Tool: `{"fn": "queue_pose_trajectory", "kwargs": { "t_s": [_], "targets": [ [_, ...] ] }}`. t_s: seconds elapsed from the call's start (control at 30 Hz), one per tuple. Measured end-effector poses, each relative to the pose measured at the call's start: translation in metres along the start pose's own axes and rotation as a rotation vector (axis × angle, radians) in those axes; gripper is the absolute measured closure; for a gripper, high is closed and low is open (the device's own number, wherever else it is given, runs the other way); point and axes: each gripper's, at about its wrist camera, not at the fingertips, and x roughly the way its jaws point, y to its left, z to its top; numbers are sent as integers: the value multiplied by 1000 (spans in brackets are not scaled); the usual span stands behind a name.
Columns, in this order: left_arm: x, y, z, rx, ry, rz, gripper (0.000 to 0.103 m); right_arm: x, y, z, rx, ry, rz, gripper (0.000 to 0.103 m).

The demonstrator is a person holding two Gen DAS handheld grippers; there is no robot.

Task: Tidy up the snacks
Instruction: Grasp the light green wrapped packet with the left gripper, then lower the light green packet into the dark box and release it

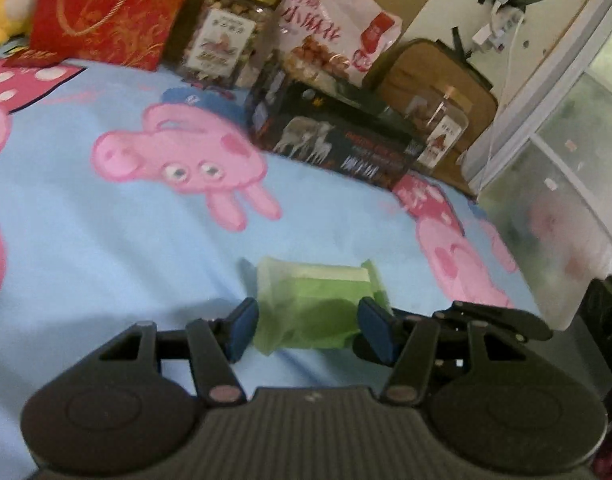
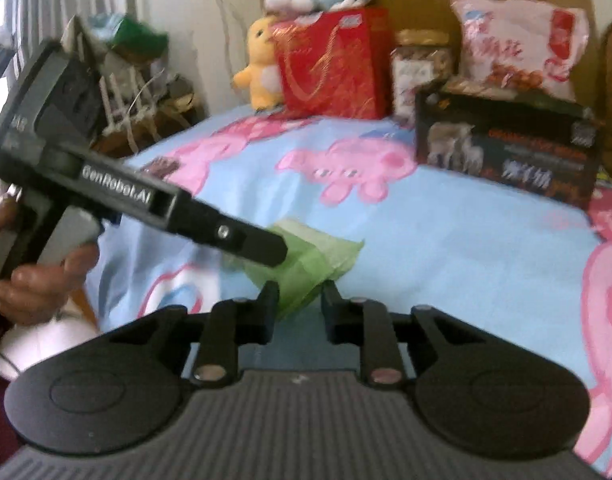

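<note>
A green snack packet lies on the blue pig-print bedsheet. My left gripper is open, its blue pads on either side of the packet's near end; I cannot tell if they touch it. In the right wrist view the packet lies just ahead of my right gripper, which is open with one corner of the packet between its black fingers. The left gripper's body reaches in from the left over the packet.
At the bed's far side stand a black box with animals, a gold-lidded jar, a pink-white snack bag, a red gift bag and a small jar. A yellow plush sits beside the red bag.
</note>
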Motion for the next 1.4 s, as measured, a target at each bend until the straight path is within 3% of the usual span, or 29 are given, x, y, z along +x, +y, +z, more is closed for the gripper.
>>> {"fn": "queue_pose_trajectory", "kwargs": {
  "t_s": [0.23,0.3,0.43,0.53,0.6,0.83,1.13,1.37,1.4],
  "targets": [
    [39,-27,9,85,43,16,46,-6,-32,-3,58,18,-114,73],
    [35,-27,10,90,33,16,39,-12,-41,-6,83,17,-114,72],
    [34,-16,16,47,29,33,36,-15,-41,-11,48,17,-109,57],
    [41,-16,21,40,46,26,40,-9,-39,-10,19,22,-98,56],
    [49,-22,22,59,62,12,56,-2,-34,-9,-4,15,-92,56],
    [53,-32,30,55,49,-19,62,1,-34,-5,-16,-8,-120,61],
    [64,-81,107,148,-67,-69,62,-22,-68,42,-27,-163,-211,62],
    [118,-100,172,165,-133,-20,60,-4,-124,95,-80,-211,-300,61],
    [132,-97,178,152,-122,0,56,4,-134,99,-84,-209,-322,60]
  ]
}}
